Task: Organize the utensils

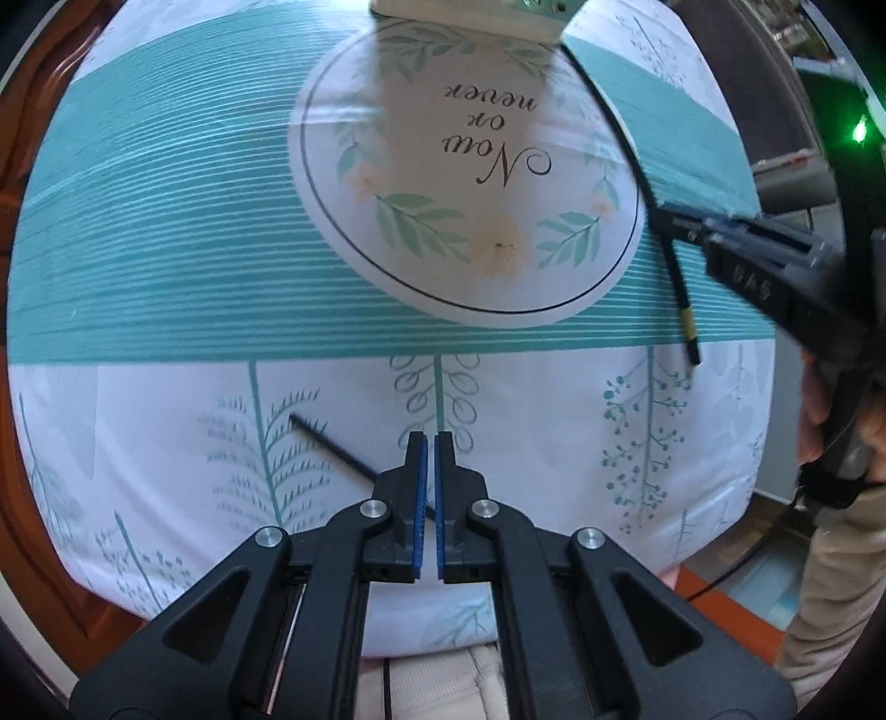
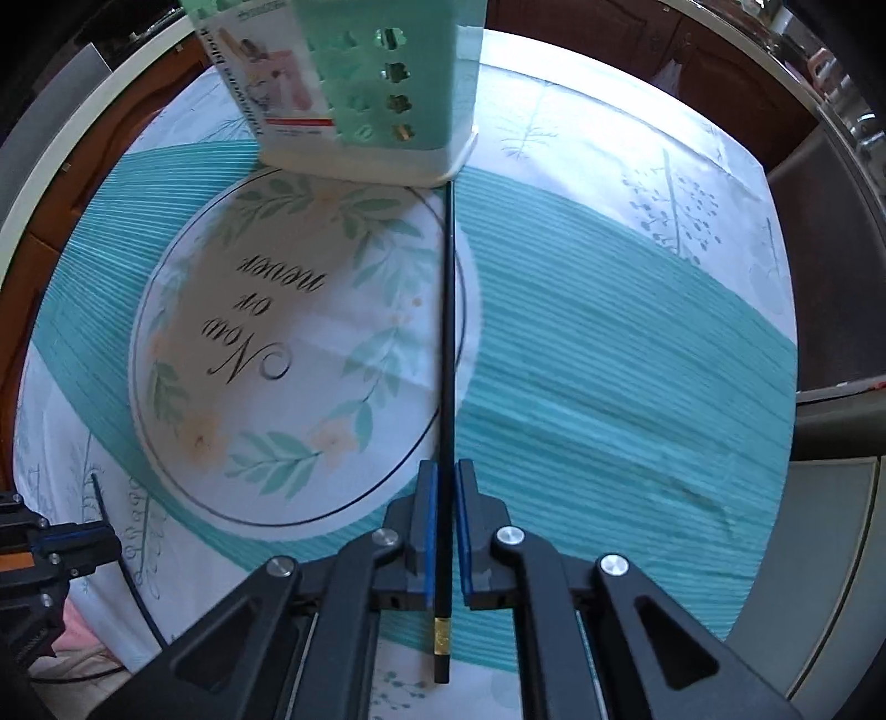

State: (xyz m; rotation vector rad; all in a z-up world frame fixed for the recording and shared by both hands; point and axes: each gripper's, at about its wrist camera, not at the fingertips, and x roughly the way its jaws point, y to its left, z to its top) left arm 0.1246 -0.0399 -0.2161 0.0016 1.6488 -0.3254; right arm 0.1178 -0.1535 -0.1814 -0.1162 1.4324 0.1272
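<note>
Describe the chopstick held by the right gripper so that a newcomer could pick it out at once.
Start at the mint-green utensil holder standing on the leaf-print tablecloth. A long black chopstick runs from its base corner back into the right gripper. Unlike the other black chopstick, in the left gripper, it shows a gold band near its end.

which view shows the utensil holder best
The right wrist view: the mint green utensil holder shows its flower-shaped cutouts, label and white base, with the black chopstick in the right gripper reaching toward it. The left wrist view catches only its white base at the top edge.
</note>
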